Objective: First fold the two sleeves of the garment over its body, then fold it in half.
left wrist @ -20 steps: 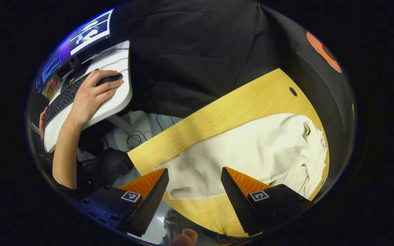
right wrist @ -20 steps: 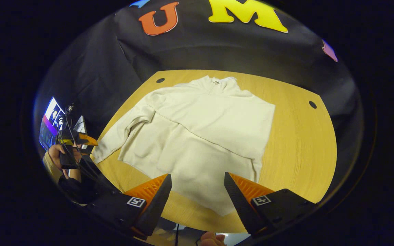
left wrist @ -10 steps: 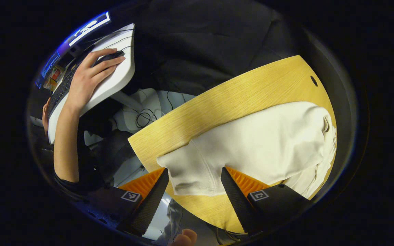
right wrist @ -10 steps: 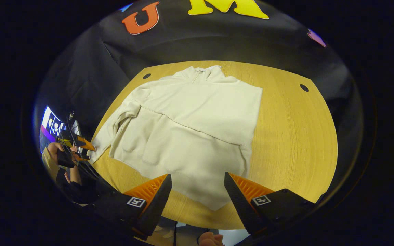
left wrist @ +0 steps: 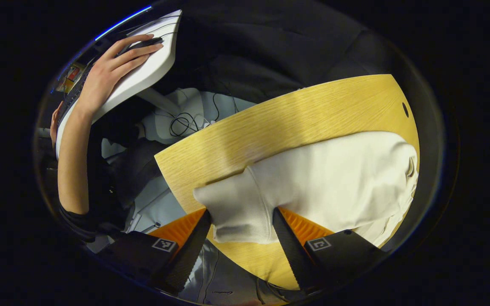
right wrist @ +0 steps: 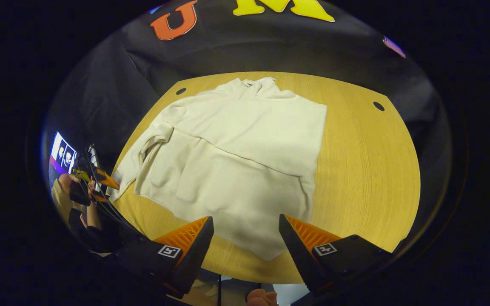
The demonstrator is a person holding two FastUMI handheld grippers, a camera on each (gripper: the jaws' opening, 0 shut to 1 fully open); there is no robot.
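A cream sweatshirt [right wrist: 245, 140] lies flat on the wooden table [right wrist: 364, 170], collar toward the far wall. One sleeve is folded across its body [right wrist: 266, 163]. The other sleeve [right wrist: 143, 153] runs out to the table's left edge. In the left gripper view that sleeve's ribbed cuff [left wrist: 238, 208] lies between the fingers of my left gripper [left wrist: 240, 233], which is open and straddles it. That same gripper [right wrist: 100, 180] sits at the cuff in the right gripper view. My right gripper [right wrist: 245, 242] hangs open above the near table edge, over the hem, holding nothing.
Left of the table a person's arm [left wrist: 72, 140] rests on a white desk [left wrist: 151, 68] with a keyboard and mouse. Cables [left wrist: 185, 123] lie on the floor below. A lit screen [right wrist: 62, 155] stands at far left. The table has two small holes [right wrist: 378, 106].
My left gripper has moved in along the table edge, so the cuff now lies deeper between its fingers. The right gripper has drawn back slightly from the sweatshirt.
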